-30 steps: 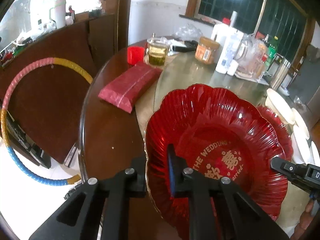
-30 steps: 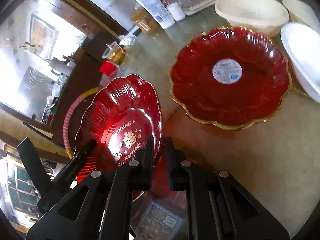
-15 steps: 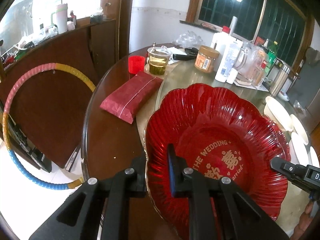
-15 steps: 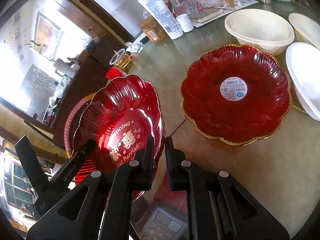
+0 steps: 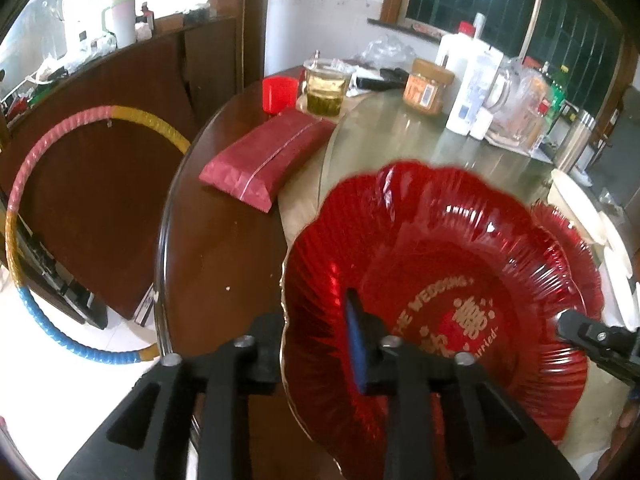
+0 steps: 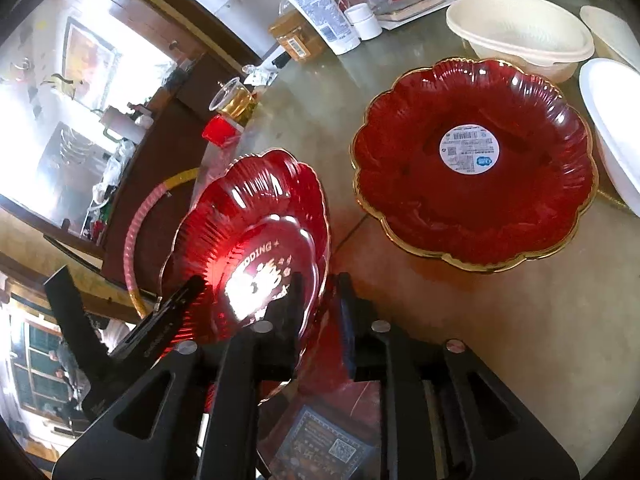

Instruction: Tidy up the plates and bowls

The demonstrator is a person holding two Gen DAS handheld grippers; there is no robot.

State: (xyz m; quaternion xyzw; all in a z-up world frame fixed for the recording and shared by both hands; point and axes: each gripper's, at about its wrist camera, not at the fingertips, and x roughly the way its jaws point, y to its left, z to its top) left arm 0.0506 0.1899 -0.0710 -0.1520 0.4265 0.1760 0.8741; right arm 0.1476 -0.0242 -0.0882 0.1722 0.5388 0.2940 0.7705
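Red plate (image 5: 440,280) rim between 2 opening, down-tilted tongs (image 5: 316,340).

You see two red scalloped plates: one between your fingers (image 6: 256,256), one beyond fingertips on table (image 6: 476,160). Two cream bowls (image 6: 520,32) past it. One white plate (image 6: 612,120) at right. Two grippers.

This is a home dining room. A round dark-wood bench (image 5: 224,264) with a glass turntable (image 5: 400,136) carries household clutter: a jar (image 5: 427,92), a white bottle (image 5: 456,80), a glass pitcher (image 5: 516,100), a cup of tea (image 5: 325,90) and a tissue pack (image 5: 268,160). A hula hoop (image 5: 24,184) leans on a wooden sideboard (image 5: 120,92), a barred window (image 5: 520,8) fills the wall, and party plates (image 6: 476,164) and disposable bowls (image 6: 520,34) crowd the bench.
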